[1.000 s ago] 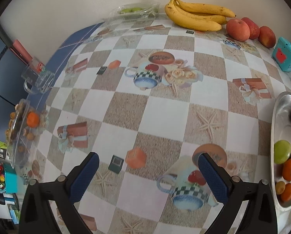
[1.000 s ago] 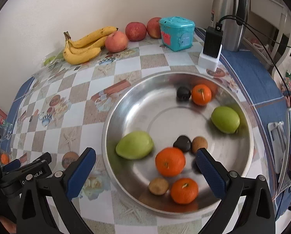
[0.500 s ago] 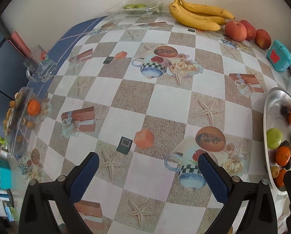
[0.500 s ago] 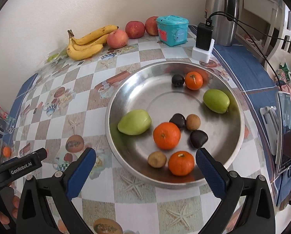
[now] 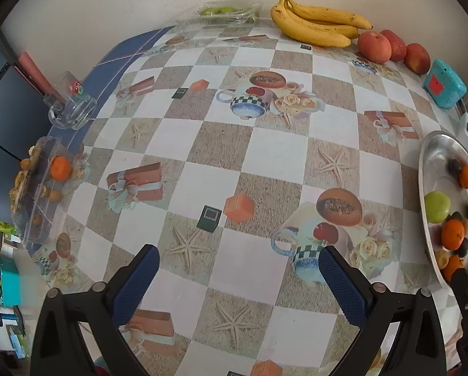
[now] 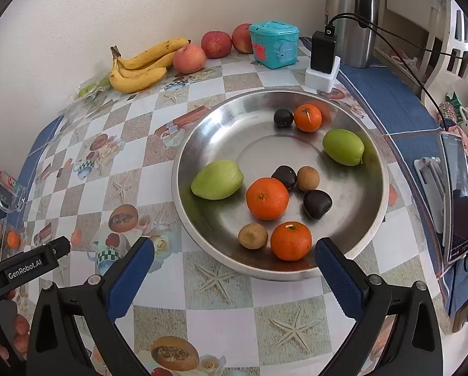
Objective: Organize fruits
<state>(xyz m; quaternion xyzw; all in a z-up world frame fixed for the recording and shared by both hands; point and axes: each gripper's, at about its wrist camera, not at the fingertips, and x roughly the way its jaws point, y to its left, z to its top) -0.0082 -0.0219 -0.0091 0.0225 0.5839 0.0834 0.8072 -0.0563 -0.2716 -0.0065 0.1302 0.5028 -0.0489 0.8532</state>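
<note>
A steel bowl (image 6: 202,228) holds three oranges (image 6: 267,198), two green fruits (image 6: 216,180), dark chestnuts (image 6: 317,203) and small brown fruits (image 6: 252,235). It also shows at the right edge of the left wrist view (image 5: 423,163). My right gripper (image 6: 234,266) is open and empty, just before the bowl's near rim. My left gripper (image 5: 238,269) is open and empty above the patterned tablecloth. Bananas (image 5: 315,25) and three red apples (image 5: 375,47) lie by the back wall.
A teal toy box (image 6: 274,45), a charger on a white block (image 6: 323,59) and a steel flask (image 6: 350,15) stand behind the bowl. A phone on a stand (image 6: 456,194) is at right. A glass mug (image 5: 71,106) and a clear fruit box (image 5: 39,185) sit at left.
Both grippers have drawn back and up from the table. The bowl and its fruit look smaller and farther off. Both stay open and empty.
</note>
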